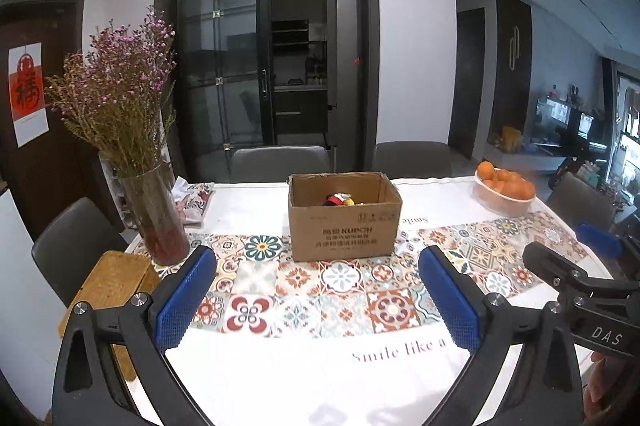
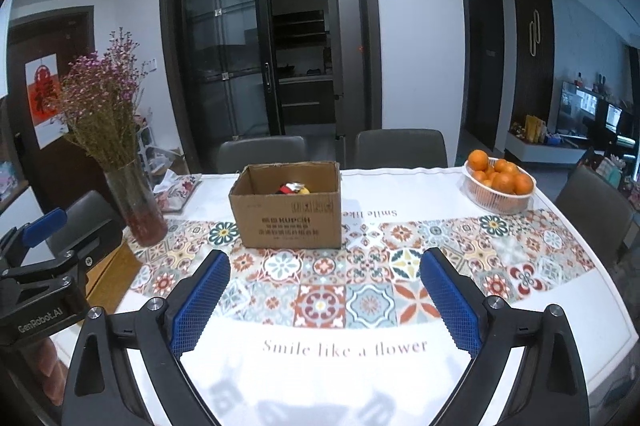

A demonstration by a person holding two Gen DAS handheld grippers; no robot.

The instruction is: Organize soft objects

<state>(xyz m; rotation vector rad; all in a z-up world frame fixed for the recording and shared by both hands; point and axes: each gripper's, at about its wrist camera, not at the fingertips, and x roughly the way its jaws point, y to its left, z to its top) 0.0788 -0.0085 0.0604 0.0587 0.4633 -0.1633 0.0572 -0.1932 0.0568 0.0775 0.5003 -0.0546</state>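
Note:
An open cardboard box (image 1: 344, 226) (image 2: 290, 218) stands on the patterned tablecloth, beyond both grippers. Inside it lie soft toys (image 1: 339, 200) (image 2: 293, 188) in red, black and yellow; only their tops show over the rim. My left gripper (image 1: 318, 266) hangs open over the cloth in front of the box, nothing between its blue pads. My right gripper (image 2: 325, 266) is likewise open and empty, a little right of the box. Each gripper shows in the other's view: the right gripper (image 1: 568, 258) at the right edge, the left gripper (image 2: 68, 238) at the left edge.
A glass vase of dried flowers (image 1: 156, 218) (image 2: 136, 205) stands at the table's left. A white bowl of oranges (image 1: 505, 190) (image 2: 499, 185) sits at the far right. A floral pouch (image 1: 194, 201) lies behind the vase. Grey chairs (image 1: 280, 161) ring the table.

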